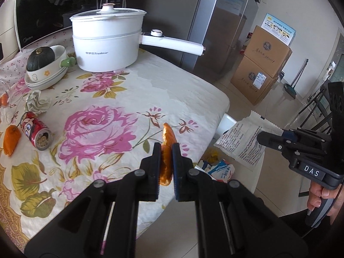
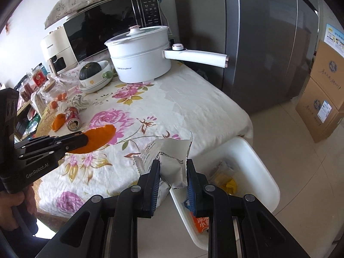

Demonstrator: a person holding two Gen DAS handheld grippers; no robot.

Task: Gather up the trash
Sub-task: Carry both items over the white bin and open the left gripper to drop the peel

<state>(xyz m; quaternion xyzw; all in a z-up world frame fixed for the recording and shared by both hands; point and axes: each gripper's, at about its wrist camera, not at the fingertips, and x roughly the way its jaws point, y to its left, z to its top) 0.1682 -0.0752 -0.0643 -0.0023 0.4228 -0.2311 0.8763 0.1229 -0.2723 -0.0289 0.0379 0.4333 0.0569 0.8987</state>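
Observation:
My left gripper [image 1: 166, 148] is shut on an orange peel [image 1: 167, 150], held above the table's right part; it also shows in the right wrist view [image 2: 99, 138]. My right gripper [image 2: 173, 167] is shut on a white printed snack wrapper [image 2: 169, 159], held over the table edge beside the white trash bin [image 2: 264, 167]; the wrapper shows in the left wrist view [image 1: 243, 142]. On the floral tablecloth [image 1: 189, 99] lie a red can [image 1: 36, 133] on its side, another orange peel [image 1: 11, 139] and a crumpled tissue [image 1: 35, 103].
A white electric pot [image 1: 107, 40] with a long handle stands at the back, next to stacked bowls holding a green squash [image 1: 40, 59]. A microwave [image 1: 49, 8] is behind. The bin holds several wrappers. A fridge [image 2: 268, 43] and cardboard boxes [image 1: 262, 64] stand to the right.

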